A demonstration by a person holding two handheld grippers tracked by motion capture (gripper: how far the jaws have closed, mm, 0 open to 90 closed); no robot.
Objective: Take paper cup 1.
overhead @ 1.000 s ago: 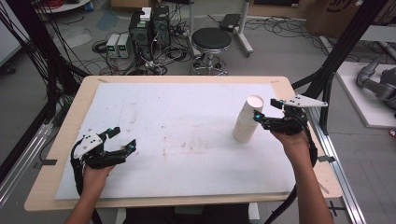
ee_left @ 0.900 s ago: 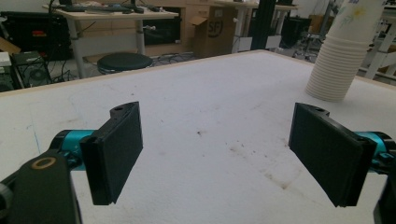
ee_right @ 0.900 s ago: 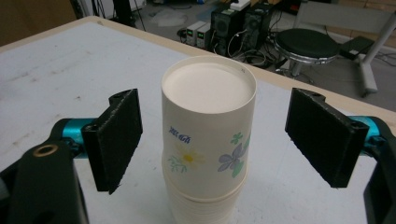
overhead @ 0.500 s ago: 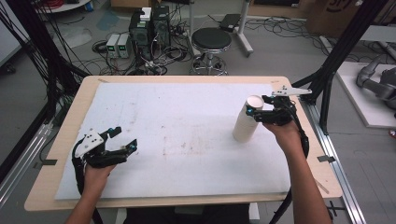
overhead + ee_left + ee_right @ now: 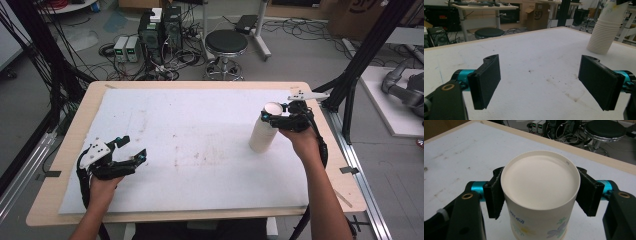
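Two grippers, one stack of paper cups (image 5: 263,132).
Right gripper (image 5: 280,121): jaws just closed, clamping the top cup (image 5: 540,195). Left gripper (image 5: 131,154): released, well apart.

right gripper (image 5: 272,119) fingers just closed on something; left gripper (image 5: 131,150) hovers, fingers spread wide.

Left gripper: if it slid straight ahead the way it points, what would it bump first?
Probably nothing soon. The left gripper points across bare mat; the cup stack stands off to its right, though depth is hard to judge.
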